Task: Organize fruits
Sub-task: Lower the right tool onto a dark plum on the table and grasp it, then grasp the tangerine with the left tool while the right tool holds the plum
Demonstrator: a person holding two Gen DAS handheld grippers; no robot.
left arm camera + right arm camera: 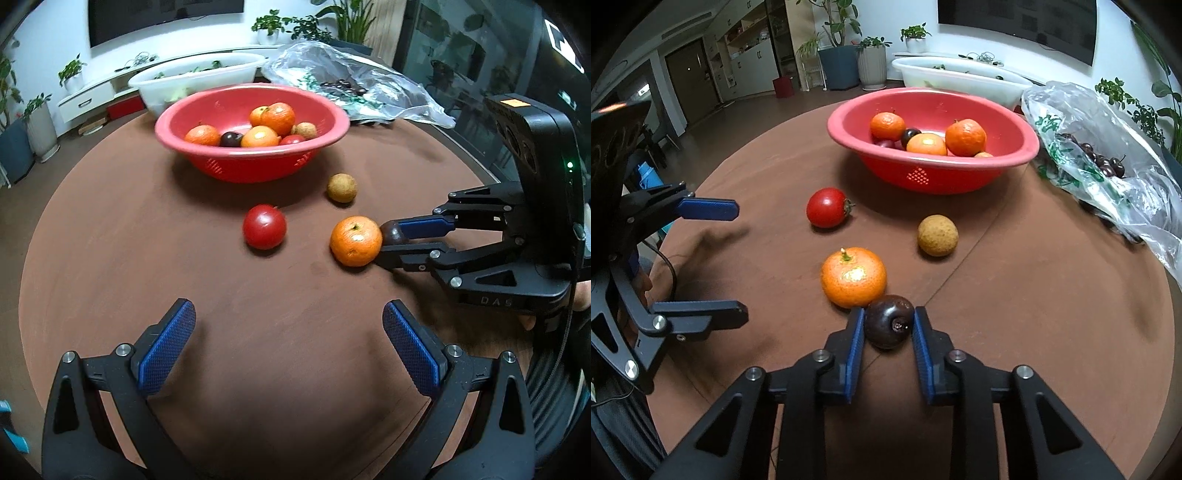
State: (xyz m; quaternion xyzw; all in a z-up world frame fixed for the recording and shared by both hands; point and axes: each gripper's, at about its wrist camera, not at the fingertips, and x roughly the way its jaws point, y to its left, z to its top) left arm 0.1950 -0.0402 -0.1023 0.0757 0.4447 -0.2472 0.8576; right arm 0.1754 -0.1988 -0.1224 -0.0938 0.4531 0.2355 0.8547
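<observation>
Your right tongs (888, 325) pinch the dark plum (888, 320), which touches the orange (853, 277) ahead; left tongs (288, 332) gape empty, spare.

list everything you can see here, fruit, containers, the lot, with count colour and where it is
round brown table: one, holds everything below
red plastic colander bowl: one, far middle of the table
fruit in the bowl: at least four orange mandarins, one dark plum, one red, one tan; some hidden
red tomato: one, on the table before the bowl
tan round longan: one, right of the tomato
orange mandarin: one, loose, touching the dark plum
dark purple plum: one, between the right gripper's pads
clear plastic bag of dark cherries: one, right of the bowl
white plastic tub: one, behind the bowl
left gripper: open, empty
right gripper: shut on the plum
</observation>
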